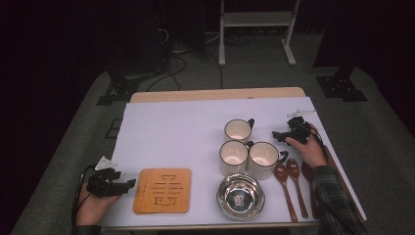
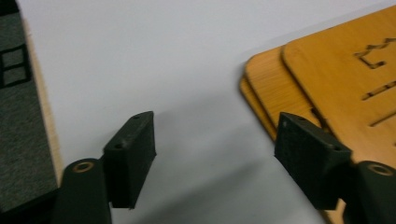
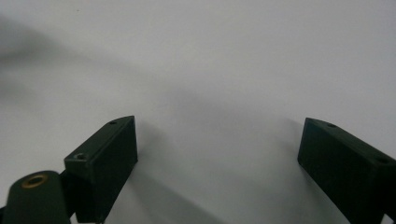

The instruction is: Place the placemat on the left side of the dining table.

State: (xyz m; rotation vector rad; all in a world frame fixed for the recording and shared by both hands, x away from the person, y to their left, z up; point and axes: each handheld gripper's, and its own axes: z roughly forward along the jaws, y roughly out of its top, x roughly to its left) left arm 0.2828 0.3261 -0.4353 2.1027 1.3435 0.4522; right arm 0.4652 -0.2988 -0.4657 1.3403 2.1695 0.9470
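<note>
My left gripper rests at the table's front left corner, jaws open over bare white cover, nothing between them. Just to its right lies a stack of orange wooden coasters with cut-out patterns; the right jaw sits by the stack's edge. My right gripper lies at the right side, pointing left toward the cups. Its jaws stand wide open over the white surface, holding nothing.
Three cream cups with dark rims cluster right of centre. A steel bowl sits in front of them. Dark wooden spoons lie beside the right forearm. The white cover spreads bare at left and back.
</note>
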